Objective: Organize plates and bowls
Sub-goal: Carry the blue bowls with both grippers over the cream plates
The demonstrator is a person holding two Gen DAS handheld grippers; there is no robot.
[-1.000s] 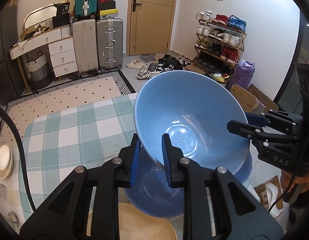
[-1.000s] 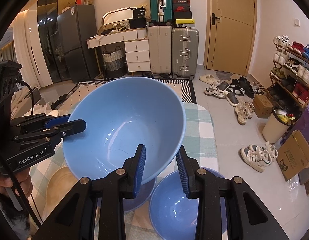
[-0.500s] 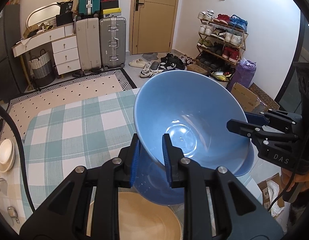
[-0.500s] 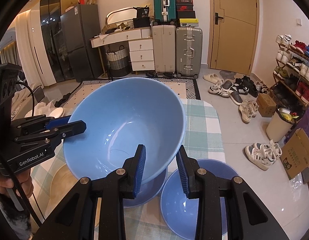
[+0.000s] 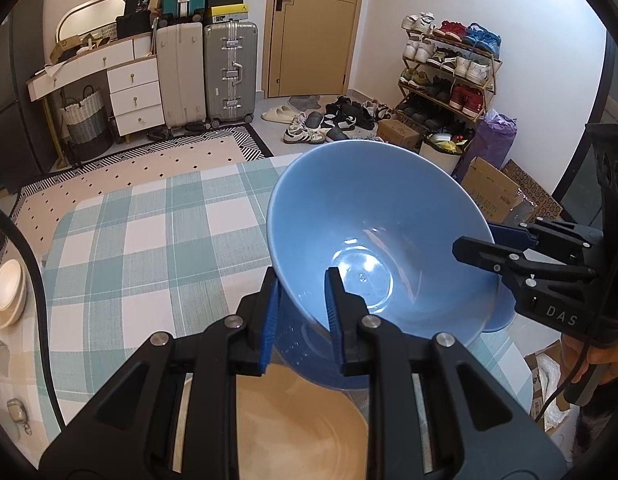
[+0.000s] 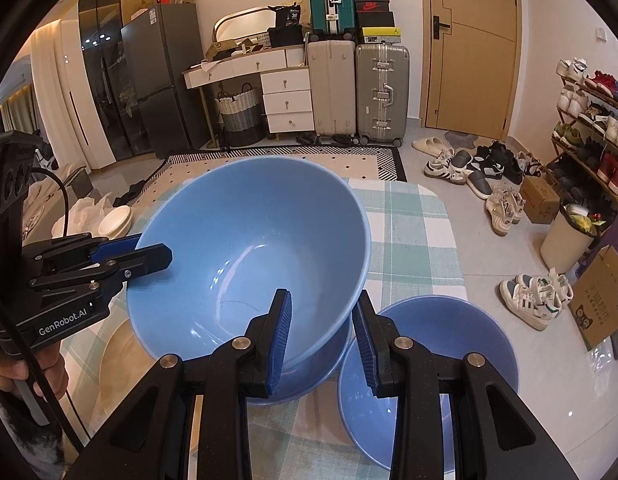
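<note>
A large blue bowl (image 5: 373,220) (image 6: 245,240) is held tilted in the air by both grippers. My left gripper (image 5: 301,304) is shut on its near rim; it also shows in the right wrist view (image 6: 149,252). My right gripper (image 6: 323,332) is shut on the opposite rim, and shows in the left wrist view (image 5: 469,248). Right under the held bowl sits a second blue bowl (image 6: 305,376) (image 5: 305,348) on the checked tablecloth (image 5: 149,240). A third blue bowl (image 6: 429,360) sits to its right. A tan wooden plate (image 5: 301,432) (image 6: 121,360) lies at the table's near left.
A stack of white dishes (image 5: 7,294) (image 6: 115,220) sits at the table's left edge. The table's far edge (image 6: 413,188) drops to the floor, with shoes (image 6: 505,208), a bin (image 6: 569,232) and cardboard boxes (image 5: 493,196) to the right.
The held bowl has come down a little toward the bowl beneath it. Both grippers keep their hold on the rim.
</note>
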